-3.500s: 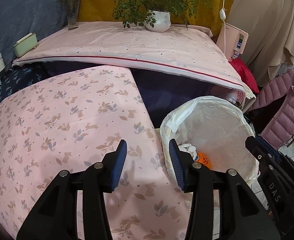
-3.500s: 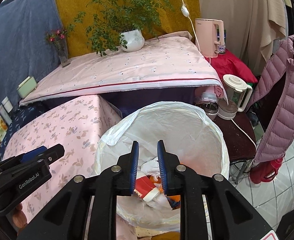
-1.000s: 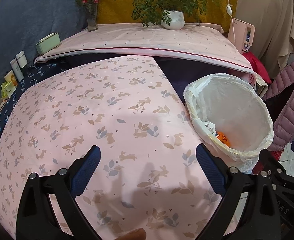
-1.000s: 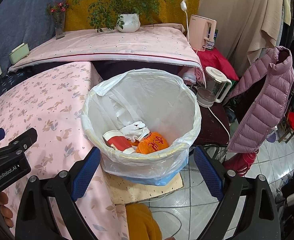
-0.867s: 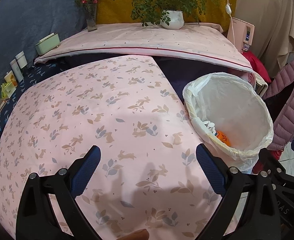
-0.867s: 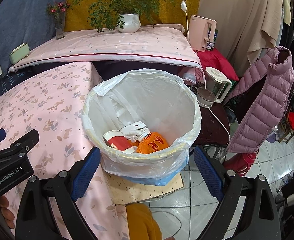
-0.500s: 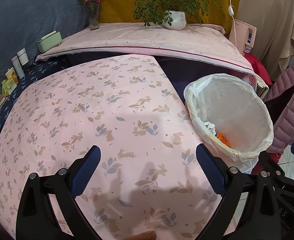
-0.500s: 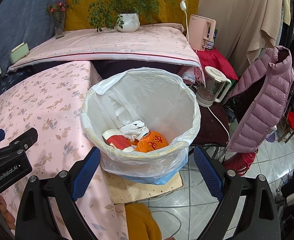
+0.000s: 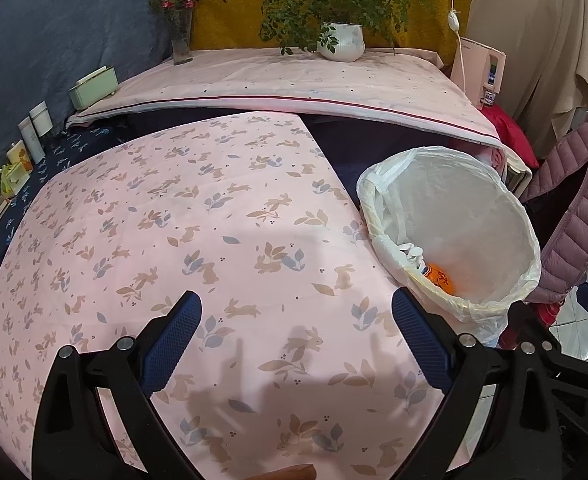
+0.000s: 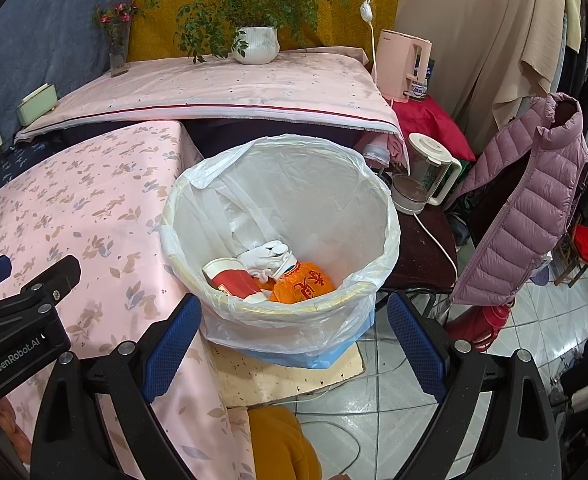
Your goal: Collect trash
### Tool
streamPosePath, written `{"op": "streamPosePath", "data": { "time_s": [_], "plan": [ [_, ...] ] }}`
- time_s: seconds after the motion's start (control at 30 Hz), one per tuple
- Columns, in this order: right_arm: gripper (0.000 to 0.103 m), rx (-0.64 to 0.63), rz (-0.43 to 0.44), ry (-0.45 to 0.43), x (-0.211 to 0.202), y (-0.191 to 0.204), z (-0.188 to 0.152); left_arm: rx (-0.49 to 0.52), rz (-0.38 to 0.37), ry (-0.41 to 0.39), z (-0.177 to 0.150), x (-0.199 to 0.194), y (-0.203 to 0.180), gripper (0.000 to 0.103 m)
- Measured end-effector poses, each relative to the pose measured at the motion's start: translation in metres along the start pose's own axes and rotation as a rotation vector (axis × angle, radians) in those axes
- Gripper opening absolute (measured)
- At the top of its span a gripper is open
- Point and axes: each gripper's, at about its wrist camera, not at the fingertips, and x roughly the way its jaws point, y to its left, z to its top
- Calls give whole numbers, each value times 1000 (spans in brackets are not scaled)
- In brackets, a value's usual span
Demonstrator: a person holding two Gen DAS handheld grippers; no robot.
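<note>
Left wrist view
Your left gripper (image 9: 295, 330): fingers (image 9: 170, 340) spread wide, nothing between them, hovering over the table (image 9: 166, 216).
Table: covered in pink cloth with a rabbit and leaf print; no loose items show on it from here.
Trash bin (image 9: 489, 300): just beside the table's right edge, lined with a white plastic bag; you can see a bit of white and orange trash low inside.
Behind: a second, higher surface with a pale pink cover (image 9: 294, 80) carries a potted plant (image 9: 341, 40), a flower vase (image 9: 182, 36) and a green box (image 9: 94, 88).
Far right: purple puffer jacket (image 9: 573, 216) hangs near the bin.

Right wrist view
Your right gripper (image 10: 294, 338): fingers (image 10: 413, 340) wide apart, empty, held above the near rim of the trash bin (image 10: 198, 188).
Trash in the bin: red-and-white paper cup (image 10: 232, 280) at left, crumpled white item (image 10: 268, 258) in the middle, orange wrapper (image 10: 303, 286) with red characters at right, all touching at the bottom.
Your left gripper (image 10: 22, 320): its black body shows at lower left over the table (image 10: 78, 200); cannot tell its opening from this view.
Bin base: sits on a stained beige mat (image 10: 282, 376) on the tiled floor.
Right of the bin: a blender jug (image 10: 421, 180) on a dark stand, a pink kettle (image 10: 401, 66) further back.
</note>
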Motion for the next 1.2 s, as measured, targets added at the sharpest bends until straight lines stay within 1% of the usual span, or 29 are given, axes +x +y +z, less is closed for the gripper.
{"op": "streamPosePath", "data": {
  "time_s": [1.2],
  "plan": [
    [90,3,-9,5,5,-7,-5,2,2,4,-1,1,-4,91]
  ]
}}
